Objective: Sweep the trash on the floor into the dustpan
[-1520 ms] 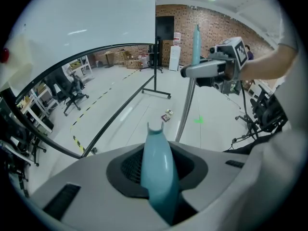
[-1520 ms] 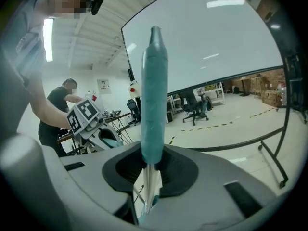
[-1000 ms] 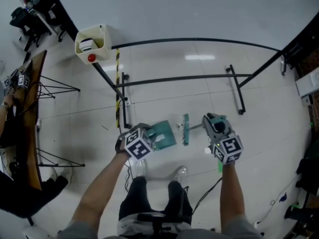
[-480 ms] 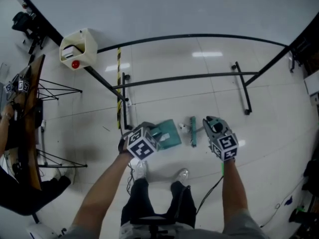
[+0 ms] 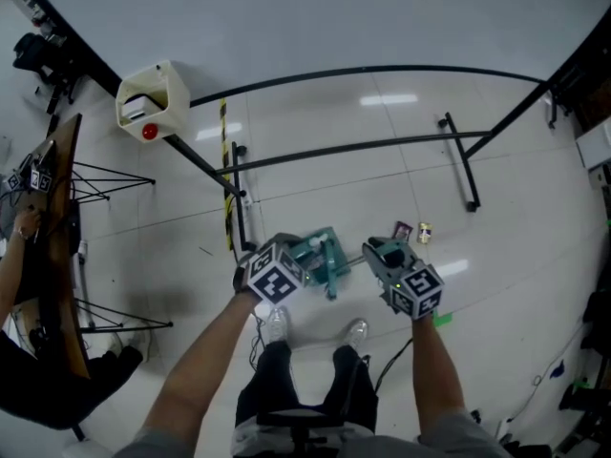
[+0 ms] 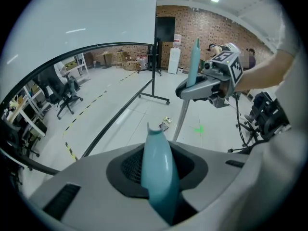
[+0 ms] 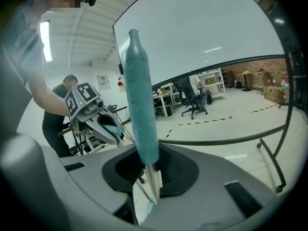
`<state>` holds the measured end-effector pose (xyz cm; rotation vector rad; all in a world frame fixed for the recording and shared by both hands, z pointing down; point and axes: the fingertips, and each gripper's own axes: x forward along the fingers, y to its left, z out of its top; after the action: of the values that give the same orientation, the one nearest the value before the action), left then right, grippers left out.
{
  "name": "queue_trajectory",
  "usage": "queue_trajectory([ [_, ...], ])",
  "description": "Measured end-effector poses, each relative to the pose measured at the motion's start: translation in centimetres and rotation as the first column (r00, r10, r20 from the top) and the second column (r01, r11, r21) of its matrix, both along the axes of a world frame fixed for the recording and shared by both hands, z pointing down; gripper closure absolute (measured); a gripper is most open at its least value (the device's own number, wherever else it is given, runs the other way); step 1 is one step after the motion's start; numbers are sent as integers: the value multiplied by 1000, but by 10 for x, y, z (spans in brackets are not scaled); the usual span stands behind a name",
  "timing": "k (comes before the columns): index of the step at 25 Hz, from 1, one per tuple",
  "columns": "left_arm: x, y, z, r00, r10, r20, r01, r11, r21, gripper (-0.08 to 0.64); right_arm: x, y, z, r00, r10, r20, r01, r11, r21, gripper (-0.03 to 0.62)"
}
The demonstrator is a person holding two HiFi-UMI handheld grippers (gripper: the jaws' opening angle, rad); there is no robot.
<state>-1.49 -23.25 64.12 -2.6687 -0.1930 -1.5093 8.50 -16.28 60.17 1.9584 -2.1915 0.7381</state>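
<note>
Trash (image 5: 402,230) sits on the floor just ahead of the right gripper (image 5: 380,251), which is clamped on the broom handle (image 7: 139,95); the left gripper (image 5: 291,254) clamps the dustpan (image 5: 323,256) alongside.

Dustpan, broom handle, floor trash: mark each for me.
dustpan (image 5: 308,248), head view, teal pan.
broom handle (image 7: 140,105), right gripper view, teal grip.
floor trash (image 5: 424,233), head view, the right-hand piece.

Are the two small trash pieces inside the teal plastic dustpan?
No, both trash pieces lie on the floor beyond the teal plastic dustpan.
</note>
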Motion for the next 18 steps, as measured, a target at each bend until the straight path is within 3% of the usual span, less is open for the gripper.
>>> queue_trajectory([
  [5, -16, -11, -1, 997, 68, -32, -68, 998, -3, 454, -20, -7, -27, 998, 50, -38, -49, 999, 11, 526],
  [10, -10, -15, -10, 989, 139, -53, -140, 990, -10, 454, -8, 8, -67, 982, 142, -127, -139, 990, 32, 526],
  [18, 59, 24, -20, 980, 190, -57, -190, 982, -8, 454, 92, 76, -91, 942, 278, -189, -266, 960, 85, 526],
])
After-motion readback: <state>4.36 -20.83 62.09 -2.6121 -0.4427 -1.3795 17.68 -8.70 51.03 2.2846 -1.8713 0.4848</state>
